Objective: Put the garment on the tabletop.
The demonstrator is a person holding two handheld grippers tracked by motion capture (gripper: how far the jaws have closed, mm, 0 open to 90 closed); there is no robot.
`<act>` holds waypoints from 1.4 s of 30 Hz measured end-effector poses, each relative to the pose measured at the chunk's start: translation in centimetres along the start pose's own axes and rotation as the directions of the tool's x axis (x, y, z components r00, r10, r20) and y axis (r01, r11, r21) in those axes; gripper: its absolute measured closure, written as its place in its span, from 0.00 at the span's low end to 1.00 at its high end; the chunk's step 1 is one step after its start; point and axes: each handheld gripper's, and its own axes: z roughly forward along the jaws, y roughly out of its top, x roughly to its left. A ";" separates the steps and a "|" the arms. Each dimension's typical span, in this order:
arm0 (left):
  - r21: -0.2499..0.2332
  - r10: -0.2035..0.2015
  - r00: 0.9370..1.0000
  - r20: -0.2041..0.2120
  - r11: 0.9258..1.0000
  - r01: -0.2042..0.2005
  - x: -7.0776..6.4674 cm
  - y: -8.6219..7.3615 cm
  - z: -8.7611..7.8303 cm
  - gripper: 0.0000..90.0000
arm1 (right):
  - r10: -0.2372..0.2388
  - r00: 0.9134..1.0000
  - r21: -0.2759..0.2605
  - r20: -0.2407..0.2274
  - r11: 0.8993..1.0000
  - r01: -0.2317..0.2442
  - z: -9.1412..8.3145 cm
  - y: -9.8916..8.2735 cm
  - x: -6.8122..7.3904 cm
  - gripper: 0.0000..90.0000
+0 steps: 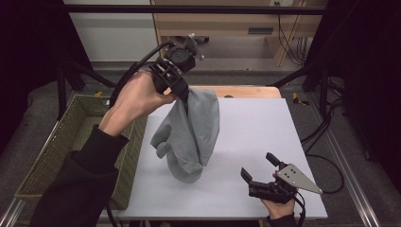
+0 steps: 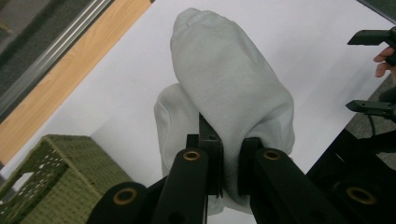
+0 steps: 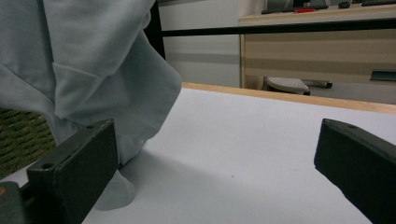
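Observation:
A grey cloth (image 1: 189,135) hangs from my left gripper (image 1: 183,97), which a hand holds high over the left part of the white table (image 1: 265,127). The jaws are shut on the cloth's top edge. In the left gripper view the cloth (image 2: 229,88) drapes down from the shut jaws, pinched between the pads. Its lower end touches the table. My right gripper (image 1: 259,166) rests near the table's front right, open, with nothing between its jaws. In the right gripper view the cloth (image 3: 93,65) hangs to the left, beyond the left fingertip (image 3: 77,170).
A woven green basket (image 1: 71,137) stands against the table's left side. A wooden edge (image 1: 246,91) runs along the table's far side. Black frame bars and cables surround the table.

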 end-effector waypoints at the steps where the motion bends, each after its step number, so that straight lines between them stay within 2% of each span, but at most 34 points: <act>1: 0.001 -0.003 1.000 0.005 1.000 0.003 -0.1 0.0 0.3 0.95 | 0.007 1.000 0.003 0.001 1.000 -0.007 0.0 0.0 0.0 0.00; 8: 0.007 0.020 1.000 0.019 1.000 -0.021 -0.5 -0.3 2.4 0.95 | 0.004 1.000 -0.009 0.002 1.000 -0.004 0.0 0.0 0.0 0.00; 17: 0.026 0.010 0.999 0.047 1.000 -0.011 -0.5 -0.8 5.3 0.95 | -0.001 1.000 -0.002 0.004 1.000 0.001 0.0 0.0 -0.1 0.00; 25: 0.032 0.030 0.998 0.064 0.999 -0.032 -0.8 -1.4 7.7 0.95 | -0.001 1.000 -0.002 0.002 1.000 0.001 -0.1 0.0 -0.1 0.00; 29: 0.048 0.042 0.995 0.088 0.998 -0.047 -0.9 -1.5 8.7 0.95 | -0.004 1.000 0.002 -0.001 1.000 0.004 -0.1 -0.1 -0.1 0.00; 33: 0.042 0.050 0.992 0.112 0.998 -0.055 -1.2 -1.7 9.5 0.95 | -0.004 1.000 0.004 -0.001 1.000 0.004 -0.1 -0.1 -0.1 0.00; 40: 0.055 0.060 0.991 0.123 0.996 -0.068 -1.7 -2.3 11.5 0.94 | -0.005 1.000 0.004 -0.001 1.000 0.005 -0.1 -0.1 -0.1 0.00; 42: 0.060 0.062 0.990 0.127 0.996 -0.070 -1.9 -2.5 12.2 0.94 | 0.008 1.000 0.005 0.000 1.000 -0.008 -0.1 0.0 0.0 0.00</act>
